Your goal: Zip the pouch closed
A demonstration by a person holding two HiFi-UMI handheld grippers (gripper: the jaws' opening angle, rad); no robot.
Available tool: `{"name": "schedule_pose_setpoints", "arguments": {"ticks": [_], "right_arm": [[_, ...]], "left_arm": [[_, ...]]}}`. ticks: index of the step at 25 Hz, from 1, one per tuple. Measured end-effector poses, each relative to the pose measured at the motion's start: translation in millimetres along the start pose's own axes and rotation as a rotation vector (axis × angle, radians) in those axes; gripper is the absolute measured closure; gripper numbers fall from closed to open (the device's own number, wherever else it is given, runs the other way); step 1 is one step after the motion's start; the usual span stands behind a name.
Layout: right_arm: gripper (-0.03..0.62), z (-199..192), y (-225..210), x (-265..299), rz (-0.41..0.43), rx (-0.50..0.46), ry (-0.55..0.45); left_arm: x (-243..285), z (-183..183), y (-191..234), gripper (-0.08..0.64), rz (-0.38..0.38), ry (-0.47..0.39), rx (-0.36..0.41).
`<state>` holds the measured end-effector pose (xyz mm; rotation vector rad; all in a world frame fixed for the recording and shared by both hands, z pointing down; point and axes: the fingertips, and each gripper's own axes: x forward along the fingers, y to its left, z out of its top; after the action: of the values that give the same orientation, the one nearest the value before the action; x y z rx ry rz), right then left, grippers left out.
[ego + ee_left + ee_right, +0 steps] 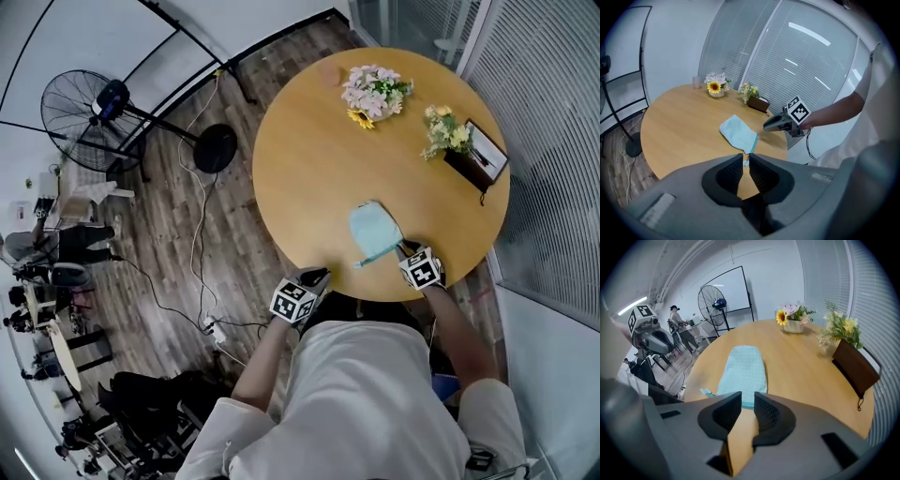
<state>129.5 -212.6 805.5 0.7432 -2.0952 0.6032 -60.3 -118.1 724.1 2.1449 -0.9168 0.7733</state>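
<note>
A light blue pouch (375, 231) lies flat on the round wooden table (309, 169), near its front edge. Its teal zipper edge (377, 254) faces me. My right gripper (403, 247) rests at the pouch's near right corner. In the right gripper view the pouch (743, 371) lies straight ahead and its zipper edge sits just past the tips of the right gripper (747, 399); the jaws stand a sliver apart with nothing in them. My left gripper (321, 275) hovers at the table's edge, left of the pouch (737, 133). The left gripper (746, 159) is shut and empty.
Two flower bunches (373, 92) (445, 129) and a dark box (478, 159) stand at the table's far side. A standing fan (94, 108) and cables are on the floor to the left, with people and chairs (56, 253) farther left.
</note>
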Motion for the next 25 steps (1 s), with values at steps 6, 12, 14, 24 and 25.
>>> {"name": "schedule_pose_setpoints", "arguments": {"ticks": [6, 12, 14, 24, 25], "right_arm": [[0.514, 17.6, 17.1, -43.0, -0.092, 0.045, -0.064], [0.545, 49.8, 46.8, -103.5, -0.204, 0.108, -0.195], [0.566, 55.7, 57.3, -120.7, -0.257, 0.126, -0.236], [0.589, 66.0, 164.4, -196.8, -0.450, 0.195, -0.379], [0.589, 65.6, 178.4, -202.9, -0.461, 0.198, -0.388]], "left_arm": [[-50.4, -2.9, -1.5, 0.528, 0.031, -0.065, -0.015], [-99.8, 10.5, 9.2, 0.529, 0.035, -0.138, 0.063], [-114.4, 15.5, 8.1, 0.529, 0.011, -0.163, 0.101], [-197.3, 11.1, -11.3, 0.538, -0.178, -0.228, 0.232], [-205.4, 10.2, -13.4, 0.538, -0.198, -0.239, 0.237]]}}
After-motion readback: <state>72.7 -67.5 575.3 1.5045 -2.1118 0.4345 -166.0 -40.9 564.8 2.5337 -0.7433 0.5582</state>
